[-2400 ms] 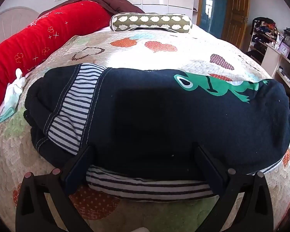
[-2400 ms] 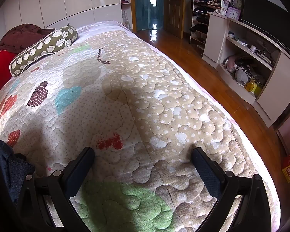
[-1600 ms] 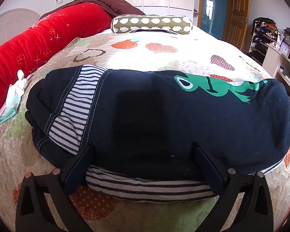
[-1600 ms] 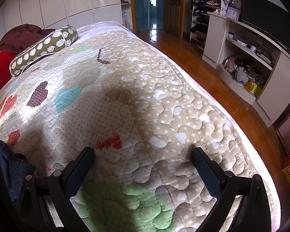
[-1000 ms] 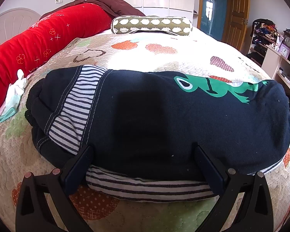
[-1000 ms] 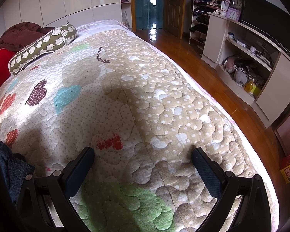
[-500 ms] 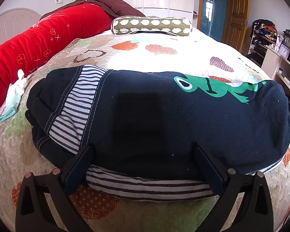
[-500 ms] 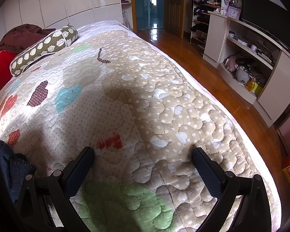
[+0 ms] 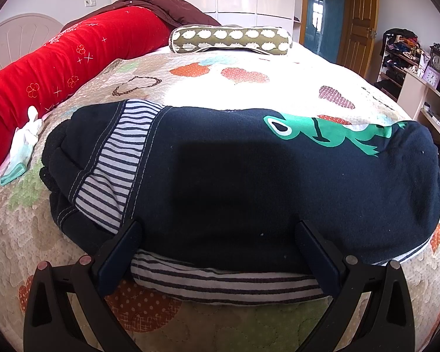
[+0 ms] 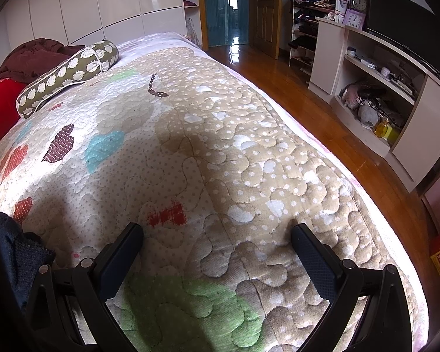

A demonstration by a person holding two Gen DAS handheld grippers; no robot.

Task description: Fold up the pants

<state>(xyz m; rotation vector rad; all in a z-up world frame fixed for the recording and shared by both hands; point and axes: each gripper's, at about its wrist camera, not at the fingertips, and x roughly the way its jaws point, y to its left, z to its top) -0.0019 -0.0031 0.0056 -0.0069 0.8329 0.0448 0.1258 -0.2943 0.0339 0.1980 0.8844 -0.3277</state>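
Observation:
Dark navy pants [image 9: 249, 182] with striped trim and a green frog print lie folded on the quilted bed [image 9: 249, 88] in the left wrist view. My left gripper [image 9: 218, 234] is open, its fingertips at the near edge of the pants, holding nothing. My right gripper [image 10: 217, 234] is open and empty over bare quilt [image 10: 220, 152]. A dark edge of the pants [image 10: 14, 246] shows at the far left of the right wrist view.
A red bolster [image 9: 58, 67] runs along the bed's left side. A green patterned pillow [image 9: 230, 39] lies at the far end. A small white and mint cloth [image 9: 22, 146] lies left of the pants. The bed's right edge drops to wooden floor [image 10: 322, 123], with shelves [image 10: 381, 88] beyond.

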